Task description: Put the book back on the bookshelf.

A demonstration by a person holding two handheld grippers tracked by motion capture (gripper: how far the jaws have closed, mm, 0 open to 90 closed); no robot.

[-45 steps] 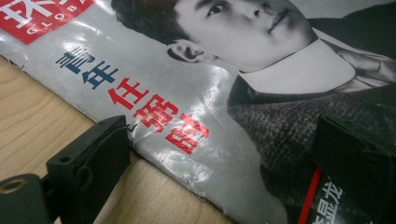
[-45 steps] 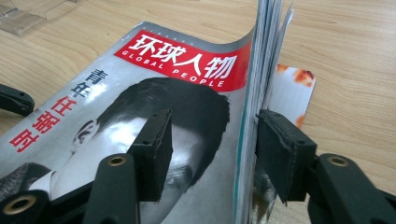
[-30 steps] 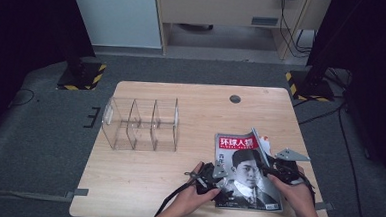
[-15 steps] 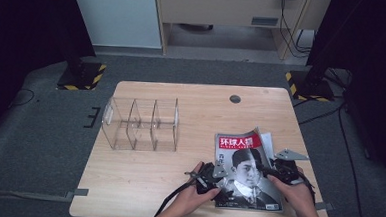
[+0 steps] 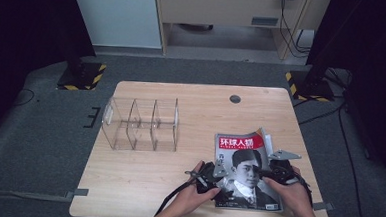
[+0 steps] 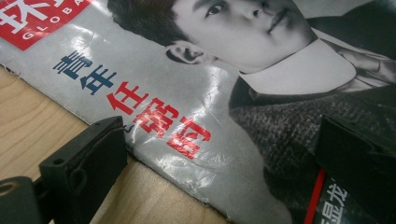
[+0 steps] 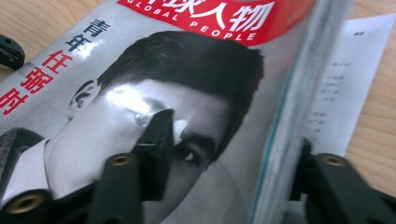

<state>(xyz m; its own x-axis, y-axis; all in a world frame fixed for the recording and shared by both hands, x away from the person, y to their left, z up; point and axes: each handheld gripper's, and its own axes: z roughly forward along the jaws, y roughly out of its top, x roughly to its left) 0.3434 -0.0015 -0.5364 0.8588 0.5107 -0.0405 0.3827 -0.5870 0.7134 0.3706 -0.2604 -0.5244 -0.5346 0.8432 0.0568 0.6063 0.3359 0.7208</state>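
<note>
While it lies flat at the near right corner of the pale wooden worktop (image 5: 142, 186), the glossy magazine with a red masthead and portrait cover (image 5: 245, 171) is flanked by both claws. Left claw (image 5: 212, 178): jaws parted astride the left edge, nothing gripped. Right claw (image 5: 273, 170): jaws half open, straddling the fanned page edges (likely to square or lift them). Clear acrylic divided organiser (image 5: 140, 123): well apart, likely destination.

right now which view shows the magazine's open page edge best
The right gripper view: the magazine has its page edge fanned beside a jaw. The high view shows the whole cover, small. The left gripper view shows its spine side.
</note>
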